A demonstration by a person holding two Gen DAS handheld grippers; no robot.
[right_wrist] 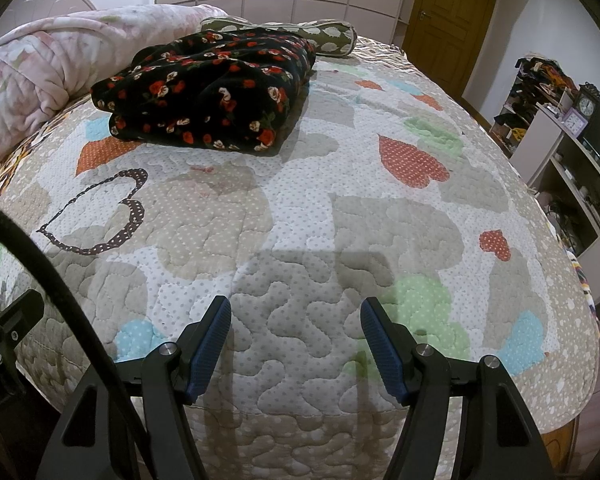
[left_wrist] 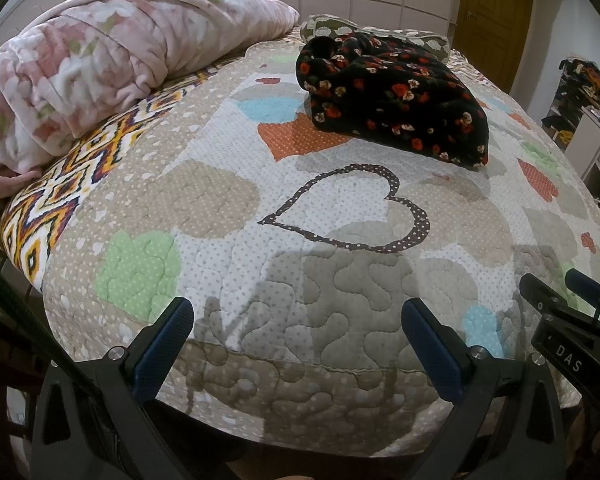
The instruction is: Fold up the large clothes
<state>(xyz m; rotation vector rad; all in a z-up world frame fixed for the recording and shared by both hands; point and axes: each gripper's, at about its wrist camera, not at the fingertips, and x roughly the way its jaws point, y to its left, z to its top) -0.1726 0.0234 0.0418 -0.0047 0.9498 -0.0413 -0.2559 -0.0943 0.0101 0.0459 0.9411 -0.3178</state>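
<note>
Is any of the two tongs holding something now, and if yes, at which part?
Nothing is held. The left tongs and right tongs are both open above the quilt; the black floral garment lies apart.

Both looking from the near edge of the bed (left_wrist: pixel 220 240) toward its far end, low and close over the quilt. Left wrist view placed further left, right wrist view further right. Shared in both: dark outlined heart (left_wrist: pixel 352 208) (right_wrist: pixel 100 212), folded floral garment (left_wrist: pixel 396 96) (right_wrist: pixel 208 92), wooden door (left_wrist: pixel 492 12) (right_wrist: pixel 448 20).

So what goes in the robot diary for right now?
left gripper: open, empty | right gripper: open, empty | floral garment: folded on quilt
</note>
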